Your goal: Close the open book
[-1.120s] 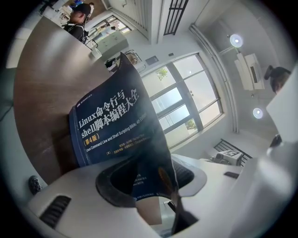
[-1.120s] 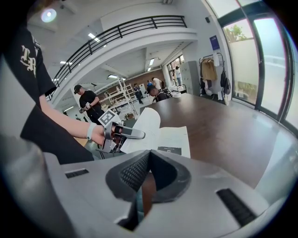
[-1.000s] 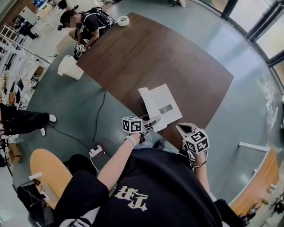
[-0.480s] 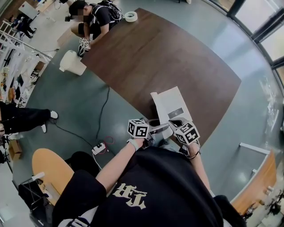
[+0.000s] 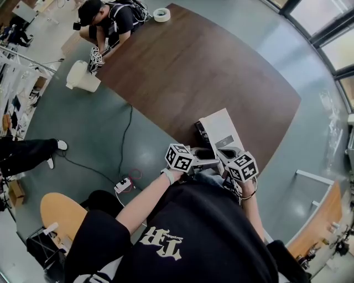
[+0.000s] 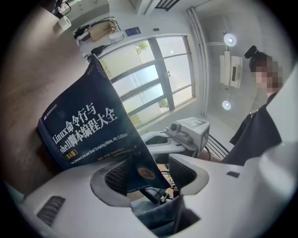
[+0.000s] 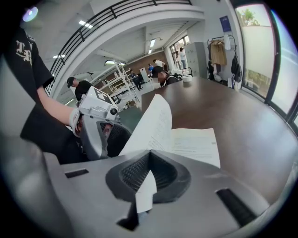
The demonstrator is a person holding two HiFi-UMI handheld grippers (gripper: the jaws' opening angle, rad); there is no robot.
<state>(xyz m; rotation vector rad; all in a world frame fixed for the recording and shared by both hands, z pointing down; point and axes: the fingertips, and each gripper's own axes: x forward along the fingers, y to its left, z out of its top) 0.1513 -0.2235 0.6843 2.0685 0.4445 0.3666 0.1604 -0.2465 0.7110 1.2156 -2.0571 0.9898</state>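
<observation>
The book (image 5: 221,130) lies at the near edge of the dark wooden table (image 5: 210,66), its white right half flat. Its dark blue left cover (image 6: 84,130) stands raised and tilted. The cover's near corner sits between the jaws of my left gripper (image 6: 149,169). Those jaws are opening: the cover leans on the left pad (image 6: 118,176) and a gap shows at the other. My right gripper (image 7: 149,162) is shut on a white page (image 7: 153,125) that stands lifted above the flat pages (image 7: 195,144). Both grippers (image 5: 204,157) (image 5: 227,152) meet at the book's near edge.
At the table's far end another person (image 5: 110,22) bends over it, with a tape roll (image 5: 161,15) nearby. A white bin (image 5: 83,77) stands on the floor beside that corner. A cable and power strip (image 5: 123,185) lie on the floor at my left.
My right gripper has moved left to the book's near edge and taken a page. The left cover has swung up from nearly flat to standing. Both grippers now sit close together.
</observation>
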